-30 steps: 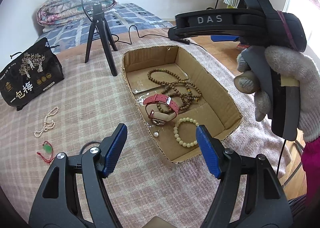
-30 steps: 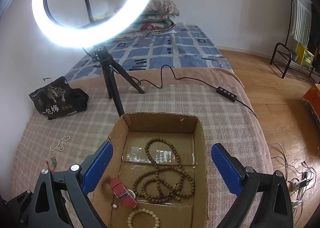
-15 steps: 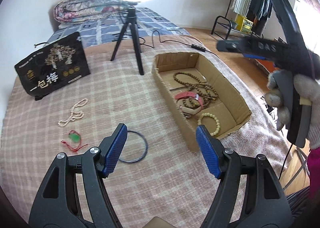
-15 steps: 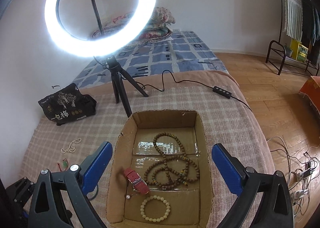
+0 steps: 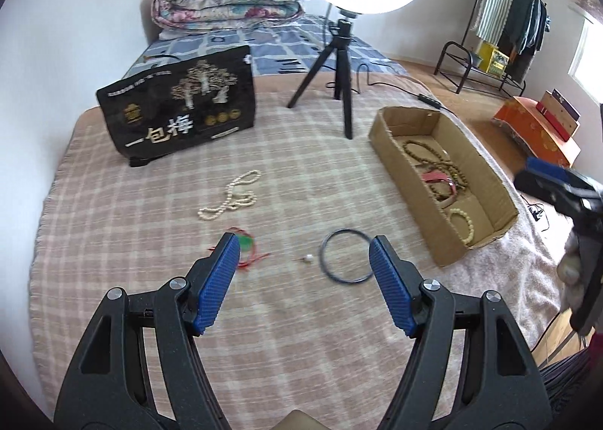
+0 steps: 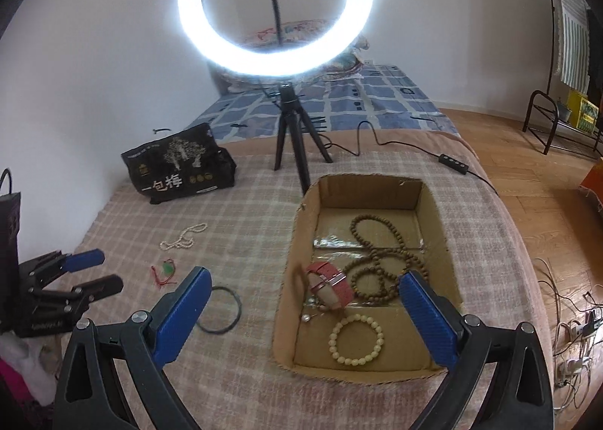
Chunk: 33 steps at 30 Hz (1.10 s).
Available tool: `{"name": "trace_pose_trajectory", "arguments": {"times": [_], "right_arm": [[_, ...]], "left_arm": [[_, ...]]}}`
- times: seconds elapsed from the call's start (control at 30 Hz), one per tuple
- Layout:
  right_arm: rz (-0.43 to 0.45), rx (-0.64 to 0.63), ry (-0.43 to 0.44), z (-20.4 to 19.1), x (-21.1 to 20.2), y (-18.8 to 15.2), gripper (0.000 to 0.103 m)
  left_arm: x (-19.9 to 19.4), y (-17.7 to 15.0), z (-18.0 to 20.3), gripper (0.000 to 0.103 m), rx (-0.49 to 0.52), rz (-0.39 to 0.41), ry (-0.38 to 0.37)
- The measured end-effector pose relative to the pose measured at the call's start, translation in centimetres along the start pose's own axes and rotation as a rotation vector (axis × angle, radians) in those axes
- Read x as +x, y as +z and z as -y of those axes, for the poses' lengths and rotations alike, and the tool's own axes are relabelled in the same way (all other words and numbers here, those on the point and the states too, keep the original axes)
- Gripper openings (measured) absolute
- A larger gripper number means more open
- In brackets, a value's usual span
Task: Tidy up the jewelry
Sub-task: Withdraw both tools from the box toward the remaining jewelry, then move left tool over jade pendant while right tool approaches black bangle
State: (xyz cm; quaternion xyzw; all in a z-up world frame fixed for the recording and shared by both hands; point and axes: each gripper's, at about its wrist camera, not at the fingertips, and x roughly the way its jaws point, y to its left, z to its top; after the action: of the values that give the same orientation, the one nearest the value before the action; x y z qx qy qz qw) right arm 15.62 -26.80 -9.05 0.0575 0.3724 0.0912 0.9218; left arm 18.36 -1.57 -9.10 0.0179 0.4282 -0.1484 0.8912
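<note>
Left wrist view: left gripper wide open, nothing between the ribbed blue pads. The camera has swung off the cardboard box, which a second ago filled the middle and now sits at right, onto the loose pieces on the plaid blanket. Looks like the next pick is being lined up. Between the jaws: thin black ring lying flat, tiny pearl bead just left of it, red cord with a green stone by the left pad. Pearl necklace, a limp beaded string, lies further out. Glossy black bag behind.

Right wrist view: right gripper wide open too, empty, now pulled back with the whole box in frame. Box holds the brown wooden bead strand, red textured watch strap, pale round-bead bracelet, small pearl. Four pieces left outside, so sorting is roughly half done. Ring light on a tripod behind.
</note>
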Motion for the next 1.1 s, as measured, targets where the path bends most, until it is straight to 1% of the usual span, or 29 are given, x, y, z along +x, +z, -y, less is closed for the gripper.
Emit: {"name": "trace_pose_trajectory", "arguments": {"times": [0.13, 0.23, 0.37, 0.47, 0.57, 0.73, 0.8, 0.97, 1.03, 1.1], "right_arm": [[-0.02, -0.019, 0.046, -2.8, 0.4, -1.8, 0.102], [-0.041, -0.033, 0.069, -4.8, 1.0, -3.2, 0.102], [-0.057, -0.068, 0.064, -7.0, 2.1, -4.9, 0.103], [-0.081, -0.073, 0.048, -8.2, 3.5, -6.1, 0.103], [-0.107, -0.05, 0.039, -8.9, 5.1, -6.9, 0.103], [-0.128, -0.048, -0.015, -9.8, 7.6, -7.8, 0.103], [-0.131, -0.05, -0.017, -10.1, 8.3, -8.0, 0.103], [-0.128, -0.05, -0.057, -10.2, 9.9, -8.1, 0.103], [-0.133, -0.038, -0.052, -10.1, 10.5, -8.2, 0.103], [-0.132, -0.032, -0.049, -10.1, 10.9, -8.3, 0.103]], "left_arm": [[-0.4, 0.1, -2.0, 0.073, 0.019, 0.002, 0.016], [-0.4, 0.0, -3.4, 0.073, 0.032, -0.004, 0.004], [0.4, -0.7, -4.8, 0.073, 0.063, -0.025, 0.003], [1.8, -1.4, -5.2, 0.073, 0.112, -0.051, 0.004], [3.2, -2.2, -5.3, 0.073, 0.146, -0.056, 0.001], [6.3, -2.7, -5.3, 0.073, 0.168, -0.062, -0.027], [7.6, -2.7, -5.5, 0.073, 0.171, -0.068, -0.032], [10.1, -2.0, -6.3, 0.073, 0.153, -0.067, -0.029], [10.8, -1.8, -6.6, 0.073, 0.149, -0.059, -0.033], [11.4, -1.6, -6.7, 0.073, 0.169, -0.055, -0.032]]}}
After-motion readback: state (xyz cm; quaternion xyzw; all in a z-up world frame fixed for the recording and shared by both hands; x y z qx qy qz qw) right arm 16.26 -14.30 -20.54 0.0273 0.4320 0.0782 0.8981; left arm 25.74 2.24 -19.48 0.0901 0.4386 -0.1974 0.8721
